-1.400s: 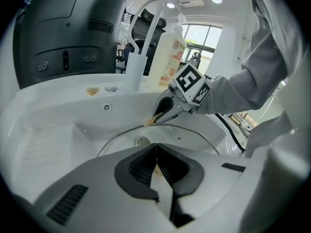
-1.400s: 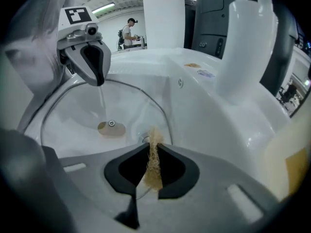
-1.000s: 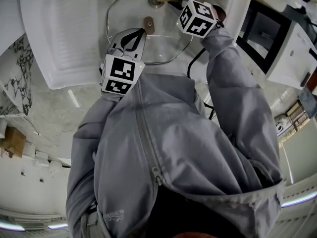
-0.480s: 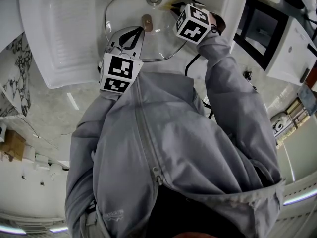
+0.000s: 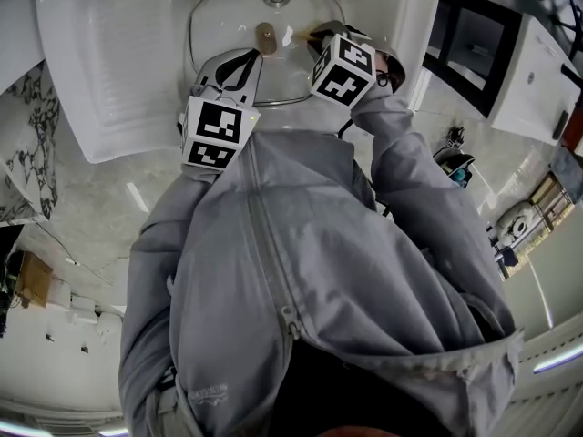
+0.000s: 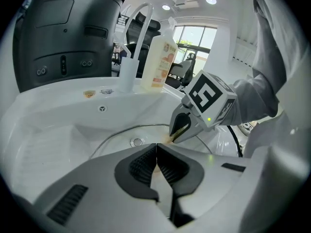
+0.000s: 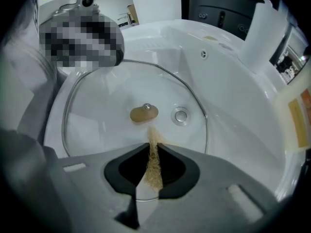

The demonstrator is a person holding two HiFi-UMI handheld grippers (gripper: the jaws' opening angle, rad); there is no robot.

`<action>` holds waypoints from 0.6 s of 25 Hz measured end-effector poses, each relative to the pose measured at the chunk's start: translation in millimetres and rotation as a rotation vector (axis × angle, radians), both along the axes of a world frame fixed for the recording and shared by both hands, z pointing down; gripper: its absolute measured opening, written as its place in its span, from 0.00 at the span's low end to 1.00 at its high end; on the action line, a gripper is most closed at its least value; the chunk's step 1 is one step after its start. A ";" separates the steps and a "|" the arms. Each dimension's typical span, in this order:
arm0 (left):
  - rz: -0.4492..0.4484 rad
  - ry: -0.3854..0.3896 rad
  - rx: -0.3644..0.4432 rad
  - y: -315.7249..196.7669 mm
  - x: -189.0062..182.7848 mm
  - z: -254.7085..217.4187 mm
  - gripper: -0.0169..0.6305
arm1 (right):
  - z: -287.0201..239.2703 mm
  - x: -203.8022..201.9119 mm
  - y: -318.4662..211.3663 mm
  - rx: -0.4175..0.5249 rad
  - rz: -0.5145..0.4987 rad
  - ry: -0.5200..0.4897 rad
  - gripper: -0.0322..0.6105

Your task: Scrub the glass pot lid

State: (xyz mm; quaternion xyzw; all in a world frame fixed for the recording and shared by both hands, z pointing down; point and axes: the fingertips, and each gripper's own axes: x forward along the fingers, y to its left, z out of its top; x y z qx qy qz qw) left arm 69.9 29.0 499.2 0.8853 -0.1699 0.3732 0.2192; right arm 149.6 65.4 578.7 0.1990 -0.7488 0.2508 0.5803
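Note:
The glass pot lid (image 5: 228,16) lies tilted in the white sink (image 5: 414,7), its tan knob (image 5: 265,35) facing up. My left gripper (image 5: 242,64) is shut on the lid's near rim; in the left gripper view its pads (image 6: 146,166) meet with no gap. My right gripper (image 5: 316,35) is shut on a thin tan fibrous scrub pad (image 7: 154,166). The pad's tip rests on the glass (image 7: 97,101) just short of the knob (image 7: 144,113). The left gripper view shows the right gripper (image 6: 176,131) pressing the pad (image 6: 171,138) down onto the lid.
The sink drain (image 7: 181,115) shows through the glass. A ribbed drainboard (image 5: 118,53) lies to the left. Behind the sink stand a faucet (image 6: 138,18), a soap bottle (image 6: 158,62) and a black appliance (image 6: 63,33). A white-and-black appliance (image 5: 483,44) stands at the right.
My right gripper has dragged the scrub pad across the glass, from beside the drain towards the knob and nearer to me. The left gripper has kept its hold on the rim.

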 end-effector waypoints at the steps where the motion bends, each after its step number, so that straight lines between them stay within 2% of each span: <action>1: 0.003 0.001 0.003 0.9 -0.3 -1.2 0.04 | -3.2 -3.7 4.6 -0.003 0.003 -0.004 0.11; 7: 0.019 0.002 0.020 1.9 -0.8 -6.7 0.04 | -20.3 -23.2 23.7 -0.029 0.029 -0.043 0.11; 15: 0.019 0.003 0.047 2.3 -11.4 -15.4 0.04 | -45.3 -63.4 42.3 -0.112 0.027 -0.156 0.11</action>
